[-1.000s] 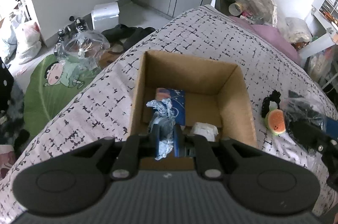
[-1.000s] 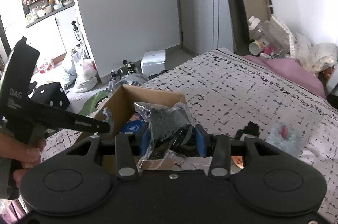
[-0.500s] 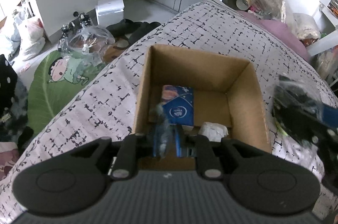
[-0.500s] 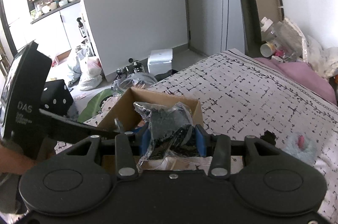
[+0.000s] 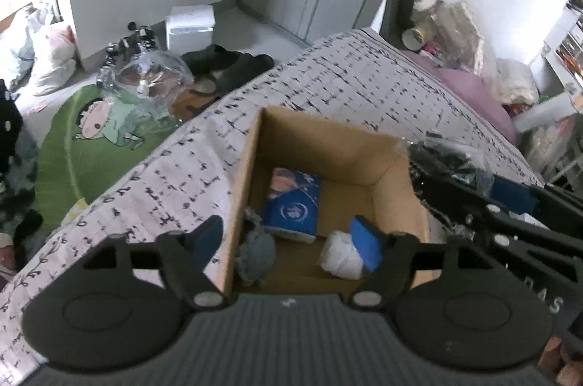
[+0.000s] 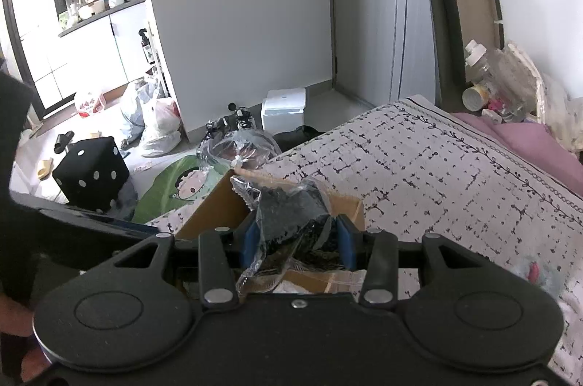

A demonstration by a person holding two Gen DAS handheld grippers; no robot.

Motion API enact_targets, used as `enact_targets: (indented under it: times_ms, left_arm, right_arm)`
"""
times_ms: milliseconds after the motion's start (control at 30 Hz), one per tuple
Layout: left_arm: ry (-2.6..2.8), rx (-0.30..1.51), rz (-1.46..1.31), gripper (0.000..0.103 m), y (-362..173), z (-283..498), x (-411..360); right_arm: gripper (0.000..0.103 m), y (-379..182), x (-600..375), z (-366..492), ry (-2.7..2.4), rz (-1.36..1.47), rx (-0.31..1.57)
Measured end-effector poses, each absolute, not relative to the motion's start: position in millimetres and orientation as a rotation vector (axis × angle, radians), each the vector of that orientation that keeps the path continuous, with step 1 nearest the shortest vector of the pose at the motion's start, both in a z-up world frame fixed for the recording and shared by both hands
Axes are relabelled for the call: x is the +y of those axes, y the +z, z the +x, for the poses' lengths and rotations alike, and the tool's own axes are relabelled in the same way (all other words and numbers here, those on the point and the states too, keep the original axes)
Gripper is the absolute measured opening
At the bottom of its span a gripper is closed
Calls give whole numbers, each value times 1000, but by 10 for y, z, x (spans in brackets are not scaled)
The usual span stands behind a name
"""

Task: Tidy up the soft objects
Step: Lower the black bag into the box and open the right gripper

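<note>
Left tongs have just been opening and stand spread above the box on the bed; nothing is between them. A grey bundle lies loose inside, beside a blue pack and a white wad. Right tongs pinch a clear bag of dark cloth over the box rim, not yet released. Judged: three items stowed, the bag next; a pink item remains on the bed. Legible writing: "DAS" on the right tongs' body; pack print unreadable
</note>
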State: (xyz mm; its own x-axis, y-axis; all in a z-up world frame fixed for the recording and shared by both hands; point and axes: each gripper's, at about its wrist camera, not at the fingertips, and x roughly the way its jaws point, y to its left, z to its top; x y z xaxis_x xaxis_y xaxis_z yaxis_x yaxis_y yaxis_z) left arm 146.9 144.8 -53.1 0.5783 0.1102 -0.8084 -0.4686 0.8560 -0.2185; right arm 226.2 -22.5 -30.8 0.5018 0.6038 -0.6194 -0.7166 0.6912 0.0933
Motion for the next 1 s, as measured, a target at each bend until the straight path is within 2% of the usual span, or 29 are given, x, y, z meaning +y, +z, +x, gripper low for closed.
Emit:
enact_targets:
  times_ms: [233,733,1000]
  left_arm:
    - [329,851,-472,86,-447,1452,1617]
    - [362,872,-528,86,-604,1345,1929]
    - [366,871,-491,86,-638,1324,1949]
  right_arm:
    - [43,-309,-201,2557,800,-145,703]
    - [44,-568,189,2566,877,-330,733]
    - [55,-679,320,2426,801,-476,705]
